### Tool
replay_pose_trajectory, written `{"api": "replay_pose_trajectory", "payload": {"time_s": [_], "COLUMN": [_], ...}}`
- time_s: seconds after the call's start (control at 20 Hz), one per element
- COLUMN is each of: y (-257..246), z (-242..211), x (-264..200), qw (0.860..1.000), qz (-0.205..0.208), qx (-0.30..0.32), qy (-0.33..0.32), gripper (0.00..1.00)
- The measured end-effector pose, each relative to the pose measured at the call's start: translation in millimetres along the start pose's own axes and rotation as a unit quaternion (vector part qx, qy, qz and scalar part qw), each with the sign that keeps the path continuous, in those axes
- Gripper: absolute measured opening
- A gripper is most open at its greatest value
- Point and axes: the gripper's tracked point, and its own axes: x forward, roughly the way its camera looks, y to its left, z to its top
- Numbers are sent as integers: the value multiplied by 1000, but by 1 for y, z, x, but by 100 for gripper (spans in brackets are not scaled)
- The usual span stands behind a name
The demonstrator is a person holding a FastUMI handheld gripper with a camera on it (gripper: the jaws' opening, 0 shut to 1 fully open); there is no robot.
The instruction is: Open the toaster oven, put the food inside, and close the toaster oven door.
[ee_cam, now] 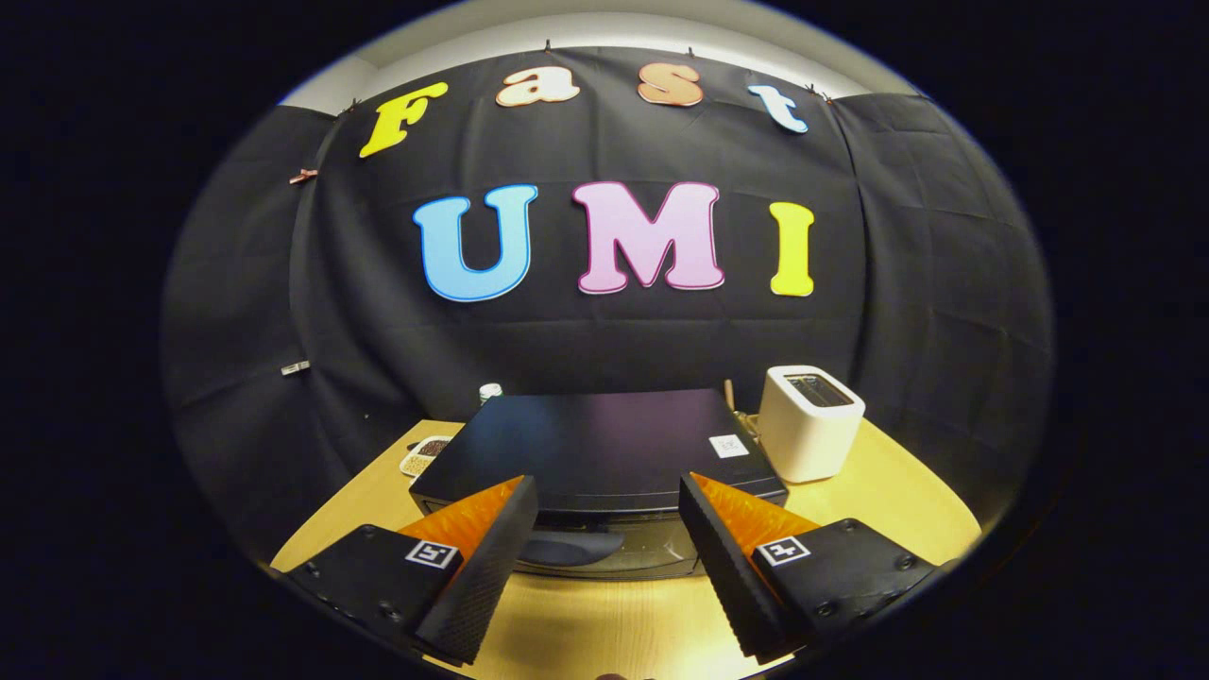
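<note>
The gripper [607, 534] hangs above the round pale wooden table [888, 491] with its two fingers spread wide and nothing between them. Just ahead of the fingertips sits the flat black toaster oven [595, 439]. Its door looks shut, and the dark curved door handle [567, 546] shows in the gap between the fingers, nearer the left one. The food cannot be picked out for certain; a small white dish of brown bits [425, 451] sits beyond the left finger, beside the oven's left edge.

The main risk, as I judge it, is coming in too high: the fingers would strike the oven's top front edge or slip off the handle, and a hard pull on a poor hold could drag the whole oven forward. A white slot toaster [809, 423] stands just beside the oven's right side, beyond the right finger, so a swing that way could knock it. Bare tabletop lies below and on both sides of the fingers, giving room to drop and line up.
</note>
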Motion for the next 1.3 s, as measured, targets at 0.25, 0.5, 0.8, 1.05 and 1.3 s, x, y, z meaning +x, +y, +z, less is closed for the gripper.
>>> {"api": "replay_pose_trajectory", "payload": {"time_s": [0.25, 0.5, 0.8, 1.05, 1.3], "y": [15, 23, 23, 24, 24], "z": [-28, -48, -54, -70, -101], "x": [27, 46, 41, 17, -18], "qw": [1000, 999, 999, 998, 996], "qz": [6, 10, 6, 20, 34], "qx": [2, 1, -14, -9, -20], "qy": [25, 42, 51, 65, 85], "gripper": [99, 99, 99, 99, 99]}}
